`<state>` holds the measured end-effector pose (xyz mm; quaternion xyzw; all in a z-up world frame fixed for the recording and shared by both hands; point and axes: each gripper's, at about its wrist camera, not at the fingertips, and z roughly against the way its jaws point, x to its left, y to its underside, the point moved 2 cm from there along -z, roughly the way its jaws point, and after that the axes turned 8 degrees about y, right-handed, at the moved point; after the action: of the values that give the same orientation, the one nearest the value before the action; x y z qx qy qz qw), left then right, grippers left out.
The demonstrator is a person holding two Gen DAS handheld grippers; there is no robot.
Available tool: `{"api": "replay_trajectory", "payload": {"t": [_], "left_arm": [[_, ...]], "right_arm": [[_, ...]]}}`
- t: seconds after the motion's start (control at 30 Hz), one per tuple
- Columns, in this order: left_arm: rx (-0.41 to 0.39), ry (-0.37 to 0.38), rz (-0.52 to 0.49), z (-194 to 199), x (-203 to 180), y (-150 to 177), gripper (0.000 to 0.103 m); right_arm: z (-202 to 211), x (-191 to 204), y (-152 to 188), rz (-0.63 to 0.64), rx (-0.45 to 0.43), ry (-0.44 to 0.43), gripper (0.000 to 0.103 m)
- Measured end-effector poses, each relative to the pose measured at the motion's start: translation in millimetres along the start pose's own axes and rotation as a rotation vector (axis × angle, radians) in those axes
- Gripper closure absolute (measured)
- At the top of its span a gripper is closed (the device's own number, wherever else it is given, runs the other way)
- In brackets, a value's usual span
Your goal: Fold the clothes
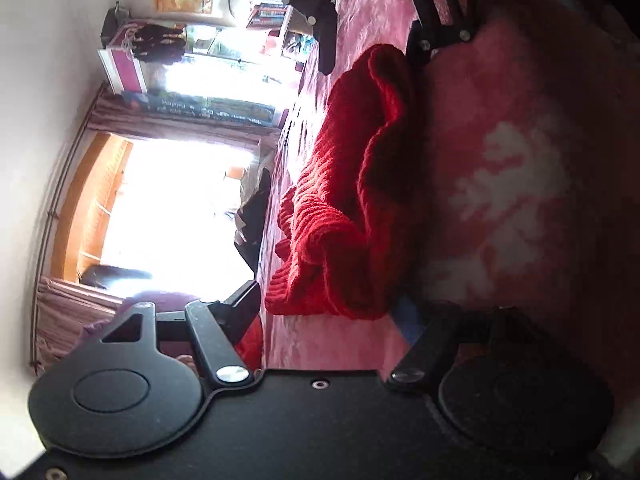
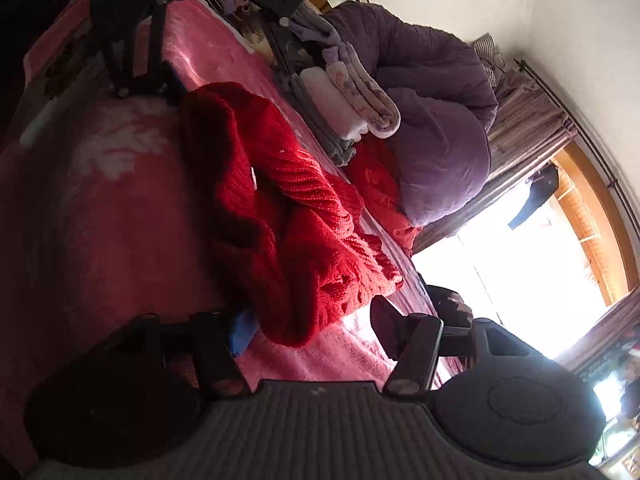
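A red knitted sweater [image 1: 348,200] lies bunched on a pink blanket [image 1: 520,160]; it also shows in the right wrist view [image 2: 280,216]. My left gripper [image 1: 328,312] is open, its fingers [image 1: 240,308] wide apart at the sweater's near edge, one on each side. My right gripper [image 2: 312,324] is open too, fingers [image 2: 384,320] spread at the sweater's other end. Each gripper shows in the other's view: the right one [image 1: 368,40] beyond the sweater, and the left one [image 2: 200,44] likewise. Neither holds cloth.
A purple quilt [image 2: 432,120] and folded blankets [image 2: 352,96] are piled by the bed's far side, with more red cloth [image 2: 380,184] under them. A bright window [image 1: 172,208], curtains [image 1: 180,120] and shelves with books [image 1: 272,4] lie beyond the bed.
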<state>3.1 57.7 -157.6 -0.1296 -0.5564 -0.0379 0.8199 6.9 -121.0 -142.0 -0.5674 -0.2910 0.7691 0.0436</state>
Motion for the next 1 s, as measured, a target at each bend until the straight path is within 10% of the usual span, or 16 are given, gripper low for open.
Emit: {"api": "replay_trajectory", "payload": {"t": [0.27, 0.33, 0.43, 1.0], "left_arm": [[-0.133, 0.010, -0.178, -2, -4, 2, 0.033], [-0.135, 0.022, -0.186, -3, -5, 2, 0.061], [-0.127, 0.031, -0.184, -5, -7, -2, 0.073], [-0.206, 0.172, 0.880, -53, 182, 20, 0.078]], "right_arm": [[8, 6, 4, 0.127, -0.170, -0.019, 0.047], [8, 4, 2, 0.111, -0.165, -0.050, 0.059], [8, -1, -3, 0.066, -0.141, -0.082, 0.067], [-48, -123, -25, -0.512, -0.095, -0.073, 0.074]]}}
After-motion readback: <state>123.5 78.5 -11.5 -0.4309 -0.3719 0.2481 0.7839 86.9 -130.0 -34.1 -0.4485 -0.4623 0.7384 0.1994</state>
